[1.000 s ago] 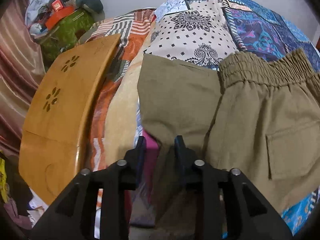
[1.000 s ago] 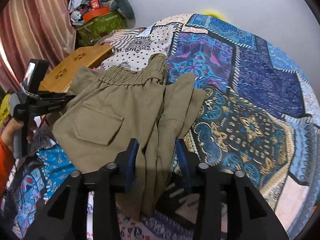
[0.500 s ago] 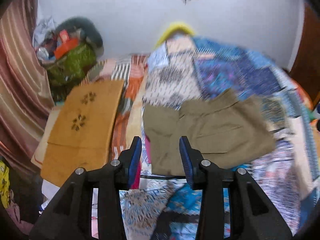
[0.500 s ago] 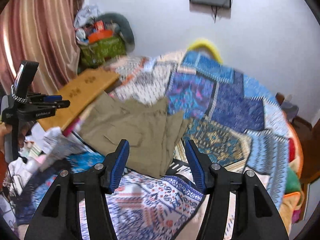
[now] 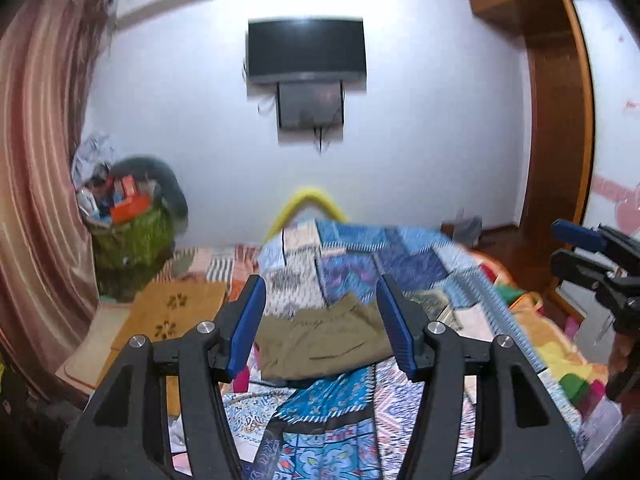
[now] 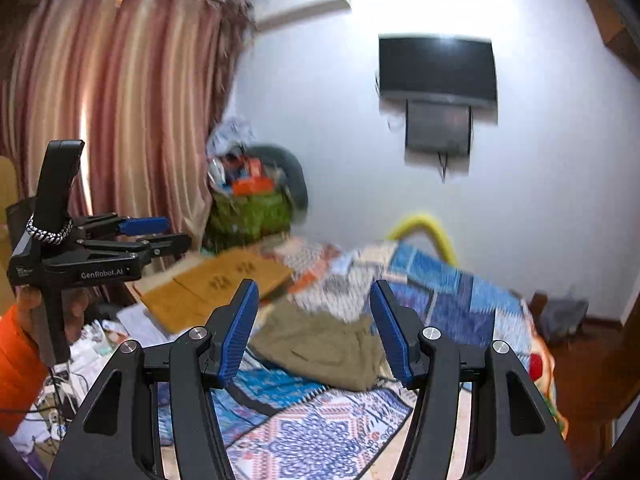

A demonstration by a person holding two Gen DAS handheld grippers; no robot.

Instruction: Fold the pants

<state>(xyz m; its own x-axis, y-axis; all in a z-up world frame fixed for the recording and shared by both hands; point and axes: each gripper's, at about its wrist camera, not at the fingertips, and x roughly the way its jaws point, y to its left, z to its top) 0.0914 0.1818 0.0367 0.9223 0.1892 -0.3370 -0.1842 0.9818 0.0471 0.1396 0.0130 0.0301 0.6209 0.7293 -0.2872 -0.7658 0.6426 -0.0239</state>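
Note:
The olive-green pants (image 5: 320, 344) lie folded in a compact stack on the patchwork bedspread (image 5: 384, 256); they also show in the right wrist view (image 6: 324, 348). My left gripper (image 5: 322, 328) is open and empty, held well back from and above the pants. My right gripper (image 6: 314, 332) is open and empty too, also pulled away from the pants. The left gripper shows at the left of the right wrist view (image 6: 156, 234), and the right gripper shows at the right edge of the left wrist view (image 5: 576, 248).
A wooden lap table (image 5: 172, 312) lies left of the bed. A green bag heaped with clutter (image 5: 128, 236) stands by the striped curtain (image 5: 36, 184). A TV (image 5: 306, 50) hangs on the far wall. A wooden wardrobe (image 5: 560, 120) stands at the right.
Both grippers let go of the pants, opened wide and drew back and up from the bed. The views now take in the far wall. The pants stay folded on the bedspread.

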